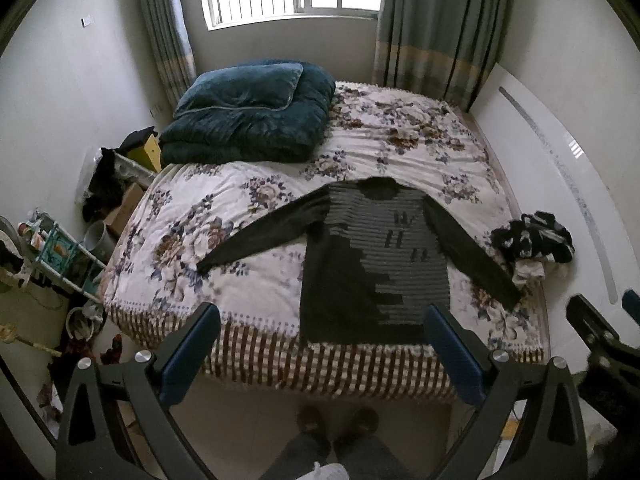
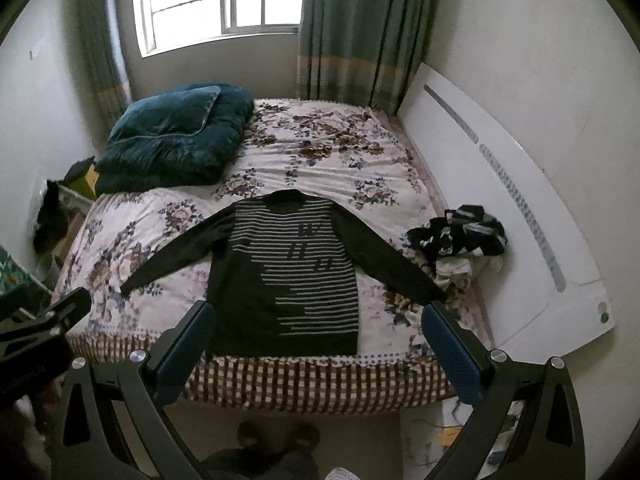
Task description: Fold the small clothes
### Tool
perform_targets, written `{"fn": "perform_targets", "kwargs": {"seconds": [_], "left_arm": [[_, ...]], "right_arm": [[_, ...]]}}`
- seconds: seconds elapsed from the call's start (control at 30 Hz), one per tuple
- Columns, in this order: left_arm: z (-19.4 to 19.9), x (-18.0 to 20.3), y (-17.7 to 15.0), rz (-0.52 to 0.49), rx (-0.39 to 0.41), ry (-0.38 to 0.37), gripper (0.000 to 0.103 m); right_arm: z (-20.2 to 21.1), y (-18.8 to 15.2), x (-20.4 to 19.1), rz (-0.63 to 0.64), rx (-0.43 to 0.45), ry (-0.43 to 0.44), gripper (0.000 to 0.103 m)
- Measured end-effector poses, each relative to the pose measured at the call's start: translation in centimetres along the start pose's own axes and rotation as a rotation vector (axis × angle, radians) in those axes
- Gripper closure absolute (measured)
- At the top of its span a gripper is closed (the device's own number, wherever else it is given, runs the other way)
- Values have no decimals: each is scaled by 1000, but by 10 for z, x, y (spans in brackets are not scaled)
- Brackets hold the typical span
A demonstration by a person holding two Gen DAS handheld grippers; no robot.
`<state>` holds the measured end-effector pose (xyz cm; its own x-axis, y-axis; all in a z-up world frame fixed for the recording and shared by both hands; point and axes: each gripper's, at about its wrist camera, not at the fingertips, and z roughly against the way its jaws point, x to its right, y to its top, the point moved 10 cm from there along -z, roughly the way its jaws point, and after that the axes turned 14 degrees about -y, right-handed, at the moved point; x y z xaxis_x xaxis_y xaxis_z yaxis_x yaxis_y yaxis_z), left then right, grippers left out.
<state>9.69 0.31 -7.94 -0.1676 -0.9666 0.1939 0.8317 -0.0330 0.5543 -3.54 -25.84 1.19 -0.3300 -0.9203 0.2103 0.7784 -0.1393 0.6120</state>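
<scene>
A dark long-sleeved sweater (image 1: 372, 264) (image 2: 296, 276) with grey stripes lies flat on the bed, front up, collar toward the window, both sleeves spread out sideways. Its hem reaches the near edge of the mattress. My left gripper (image 1: 320, 316) hangs open above the bed's near edge, holding nothing. My right gripper (image 2: 318, 316) is open too, likewise held above the hem, with nothing between its fingers. The right gripper's body shows at the right edge of the left wrist view, the left one at the left edge of the right wrist view.
A floral bedsheet (image 1: 256, 196) covers the bed. A folded teal quilt (image 1: 248, 116) sits at the far left corner. A pile of black and white clothes (image 1: 532, 240) (image 2: 460, 240) lies by the right sleeve. Clutter fills the floor on the left. A person's feet (image 1: 340, 420) stand at the bed's foot.
</scene>
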Motion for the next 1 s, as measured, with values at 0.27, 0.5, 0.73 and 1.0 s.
{"fn": "perform_targets", "kwargs": {"seconds": [0.27,0.5,0.73,1.0], "left_arm": [[-116,-3,29,-67,-2,32,0],[-247,28,45,-97,-94,64,0],[-404,65,39,-64,-249,103,0],[-570,102,-10,-117,-418,105,0]], "right_arm": [[-132,-9,43,-124,-48,-186,0],[-323,-34,114,-289,-250,-240,0],[-550,-103,199,-545,-519,-231,1],[-742,-218,257,-846,-752,-261,1]]}}
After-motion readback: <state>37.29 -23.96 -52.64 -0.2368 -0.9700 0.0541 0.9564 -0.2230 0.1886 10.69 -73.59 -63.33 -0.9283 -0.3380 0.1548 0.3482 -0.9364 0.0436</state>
